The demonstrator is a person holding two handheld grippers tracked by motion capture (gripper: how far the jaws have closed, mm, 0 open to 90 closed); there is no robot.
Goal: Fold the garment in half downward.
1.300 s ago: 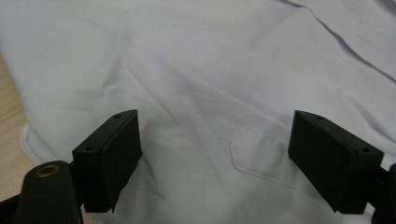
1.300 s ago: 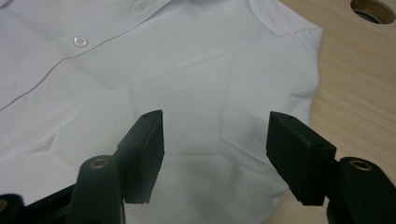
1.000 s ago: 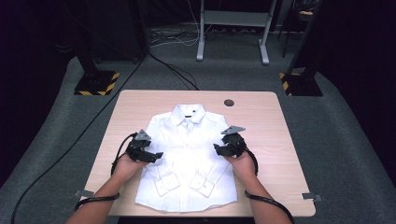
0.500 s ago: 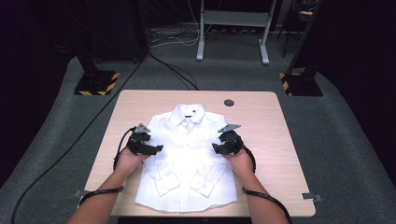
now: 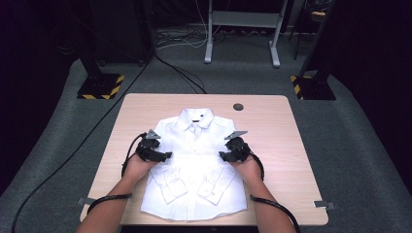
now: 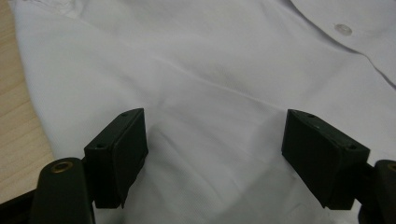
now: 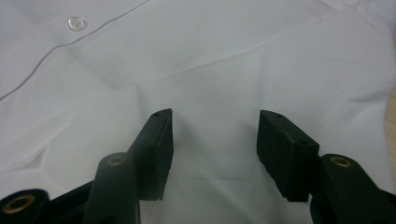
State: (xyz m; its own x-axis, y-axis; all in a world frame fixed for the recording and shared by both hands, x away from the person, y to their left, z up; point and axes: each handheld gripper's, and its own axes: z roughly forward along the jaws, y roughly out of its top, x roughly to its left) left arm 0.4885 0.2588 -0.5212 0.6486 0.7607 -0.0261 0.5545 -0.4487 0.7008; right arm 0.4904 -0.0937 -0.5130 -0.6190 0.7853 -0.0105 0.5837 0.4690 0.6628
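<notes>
While two forearms come in from the bottom of the high view, each hand holds one gripper over a single white shirt (image 5: 194, 170) that lies flat, front up, on the wooden table (image 5: 277, 126). Nearest the person is the shirt's hem, at the table's near edge; above it two sleeves are folded in across the front, their two cuffs (image 5: 172, 182) side by side near the middle.

Next come the two grippers, level with each other at the shirt's sides. The left gripper (image 5: 163, 156) is over the shirt's left side, just inside the cloth's edge; in the left gripper view (image 6: 215, 154) its jaws stand wide apart, pressed down on smooth cloth, with a low swell of fabric between them and nothing pinched. They have just been closing a little. The right gripper (image 5: 224, 155) is over the shirt's right side; in the right gripper view (image 7: 212, 154) its jaws stand narrower, about half way in, and have just been closing, with a soft ridge of cloth rising between them that the pads do not yet clamp. One button (image 7: 76, 22) shows beyond them.

Farther off lies the collar (image 5: 197, 116), and beyond it one round dark grommet (image 5: 238, 106) near the table's far edge.
</notes>
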